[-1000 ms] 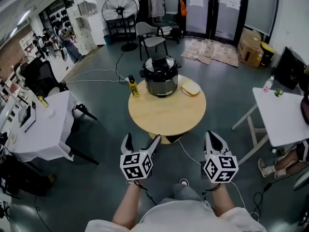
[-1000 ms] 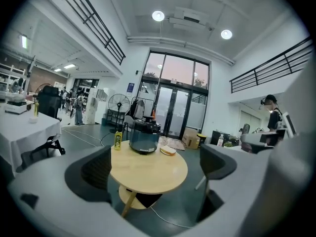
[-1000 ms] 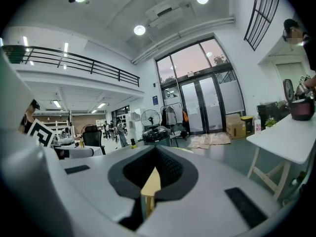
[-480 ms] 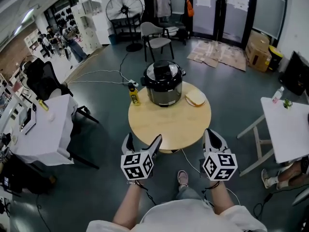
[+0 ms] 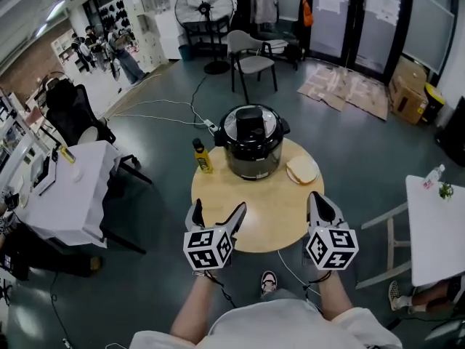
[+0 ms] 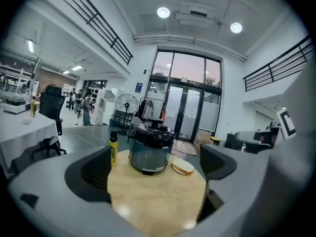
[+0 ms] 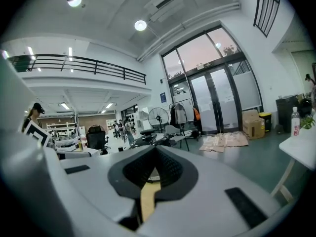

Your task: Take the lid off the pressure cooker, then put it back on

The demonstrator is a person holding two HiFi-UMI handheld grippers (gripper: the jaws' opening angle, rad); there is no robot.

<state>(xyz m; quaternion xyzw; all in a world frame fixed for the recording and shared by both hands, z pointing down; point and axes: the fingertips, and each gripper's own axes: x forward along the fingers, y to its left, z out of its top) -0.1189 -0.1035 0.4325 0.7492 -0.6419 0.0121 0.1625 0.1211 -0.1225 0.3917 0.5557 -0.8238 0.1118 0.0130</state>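
The black and steel pressure cooker (image 5: 252,153) stands at the far side of a round wooden table (image 5: 254,217), with its black lid (image 5: 251,122) seated on it. My left gripper (image 5: 216,211) hovers over the table's near left edge, open and empty, well short of the cooker. In the left gripper view the cooker (image 6: 149,149) shows straight ahead between the wide-apart jaws of that gripper (image 6: 155,169). My right gripper (image 5: 317,201) hangs at the near right edge, shut on nothing. In the right gripper view the jaws of this gripper (image 7: 154,174) leave only a thin slit.
A yellow bottle (image 5: 202,156) stands left of the cooker, and a piece of bread (image 5: 302,170) lies to its right. A white-clothed table (image 5: 69,195) is at the left, another white table (image 5: 436,224) at the right. A chair (image 5: 251,60), fan and floor cables lie beyond.
The round table and cooker have come nearer in the head view. Both grippers now reach over the table's near edge. Their jaws look unchanged.
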